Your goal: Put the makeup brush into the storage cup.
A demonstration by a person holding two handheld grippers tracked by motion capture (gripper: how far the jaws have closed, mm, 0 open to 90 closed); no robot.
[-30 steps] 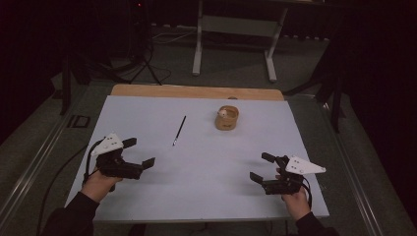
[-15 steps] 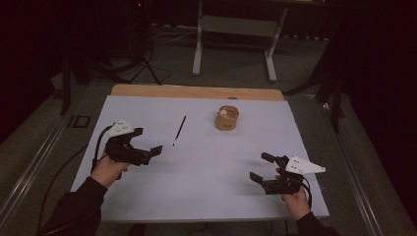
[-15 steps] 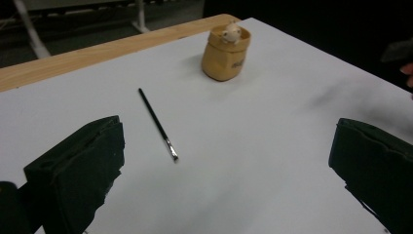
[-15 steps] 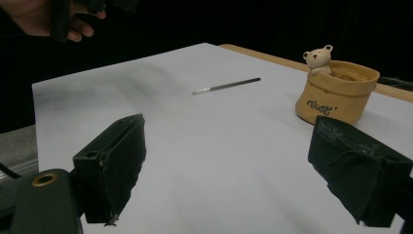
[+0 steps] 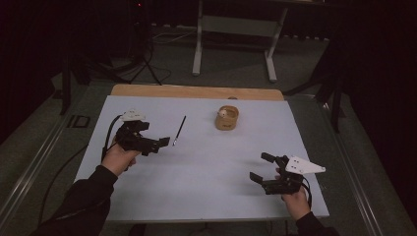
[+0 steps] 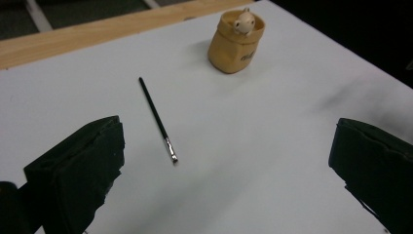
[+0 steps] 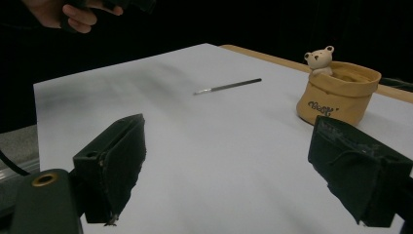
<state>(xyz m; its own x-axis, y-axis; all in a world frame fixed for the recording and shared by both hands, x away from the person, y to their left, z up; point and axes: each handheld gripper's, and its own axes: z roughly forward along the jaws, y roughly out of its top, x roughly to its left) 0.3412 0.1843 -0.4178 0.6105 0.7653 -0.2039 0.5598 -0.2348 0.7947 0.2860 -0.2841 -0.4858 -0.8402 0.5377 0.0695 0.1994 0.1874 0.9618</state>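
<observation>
Moving up and inward since a second ago, the left hand-held gripper (image 5: 164, 142) has left the near left part of the desk (image 5: 206, 167) and now sits close to the brush (image 5: 179, 130), while the right hand-held gripper (image 5: 261, 167) rests where it was at the near right. The brush and the pouch (image 5: 227, 119) have not shifted.

Counted on the desk: one thin black brush with a silvery tip, one tan fabric pouch with a small bear figure (image 6: 242, 20) poking out of its top, and two hand-held grippers, one in each hand.

In the high view the brush lies at about one o'clock from the left hand-held gripper's jaw tips, its near end just beside them and not touching. In the left gripper view the brush (image 6: 158, 119) lies flat on the white surface ahead of the two jaws, closer to the left one, with its silvery end toward the camera; the pouch (image 6: 235, 43) stands farther off at about one o'clock.

Both hand-held grippers are spread wide with nothing between the jaws. From the right hand-held gripper the brush (image 7: 227, 86) lies well apart at about eleven o'clock, and the pouch (image 7: 338, 93) at about one o'clock.
</observation>
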